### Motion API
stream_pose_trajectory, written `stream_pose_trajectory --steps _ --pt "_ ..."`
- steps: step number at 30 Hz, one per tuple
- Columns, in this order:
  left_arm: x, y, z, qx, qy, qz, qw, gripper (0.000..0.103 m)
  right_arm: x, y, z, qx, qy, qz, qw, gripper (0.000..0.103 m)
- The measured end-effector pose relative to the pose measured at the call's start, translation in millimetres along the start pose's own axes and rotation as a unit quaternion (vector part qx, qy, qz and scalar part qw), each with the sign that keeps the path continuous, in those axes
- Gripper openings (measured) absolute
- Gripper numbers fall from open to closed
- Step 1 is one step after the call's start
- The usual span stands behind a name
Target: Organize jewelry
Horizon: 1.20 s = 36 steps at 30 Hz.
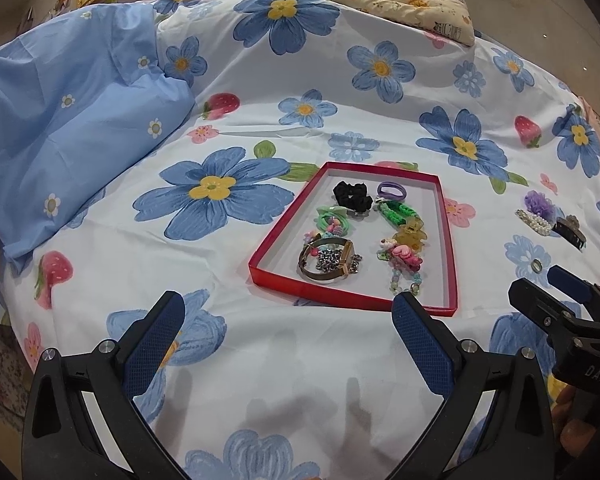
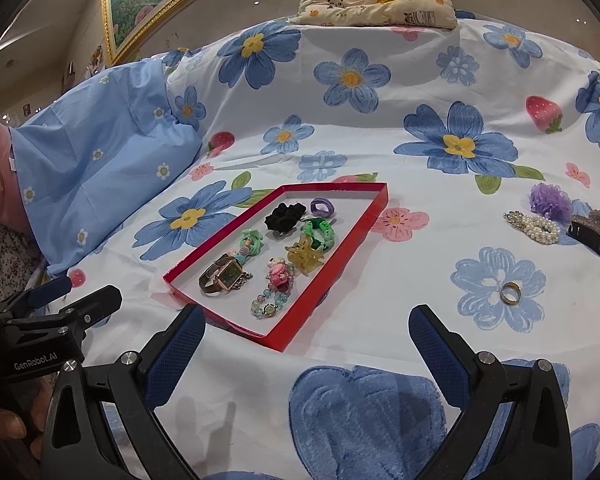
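A red shallow tray [image 1: 274, 242] [image 2: 352, 256] lies on the flowered bedsheet and holds a black scrunchie [image 1: 352, 194], a purple hair tie [image 1: 392, 191], green bands, a gold watch [image 2: 222, 278], a yellow clip [image 2: 305, 258] and a pink charm bracelet [image 2: 278, 280]. Right of the tray on the sheet lie a gold ring [image 2: 511, 292], a pearl clip [image 2: 534, 226], a purple flower tie [image 2: 550, 200] and a dark claw clip [image 2: 592, 236]. My left gripper [image 1: 288, 326] is open and empty in front of the tray. My right gripper [image 2: 306, 340] is open and empty, near the tray's right corner.
A folded blue quilt [image 1: 68, 120] lies at the left. A panda-print pillow [image 2: 380, 0] sits at the far edge of the bed. A framed picture [image 2: 148, 8] hangs on the wall behind.
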<state>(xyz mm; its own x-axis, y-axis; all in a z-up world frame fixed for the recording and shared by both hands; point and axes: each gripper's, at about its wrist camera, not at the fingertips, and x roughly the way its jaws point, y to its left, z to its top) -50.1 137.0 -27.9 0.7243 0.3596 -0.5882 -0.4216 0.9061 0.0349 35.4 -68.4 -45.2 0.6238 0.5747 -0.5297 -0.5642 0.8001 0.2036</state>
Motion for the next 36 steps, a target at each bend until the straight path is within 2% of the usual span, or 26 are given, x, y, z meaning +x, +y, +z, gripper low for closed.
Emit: stream_pose_trajectory --steps 36 --pt "0.7 2.4 -2.7 -0.004 0.004 0.003 1.0000 0.103 -2.2 3.3 0.2 -0.002 0.001 0.003 1.000 0.103"
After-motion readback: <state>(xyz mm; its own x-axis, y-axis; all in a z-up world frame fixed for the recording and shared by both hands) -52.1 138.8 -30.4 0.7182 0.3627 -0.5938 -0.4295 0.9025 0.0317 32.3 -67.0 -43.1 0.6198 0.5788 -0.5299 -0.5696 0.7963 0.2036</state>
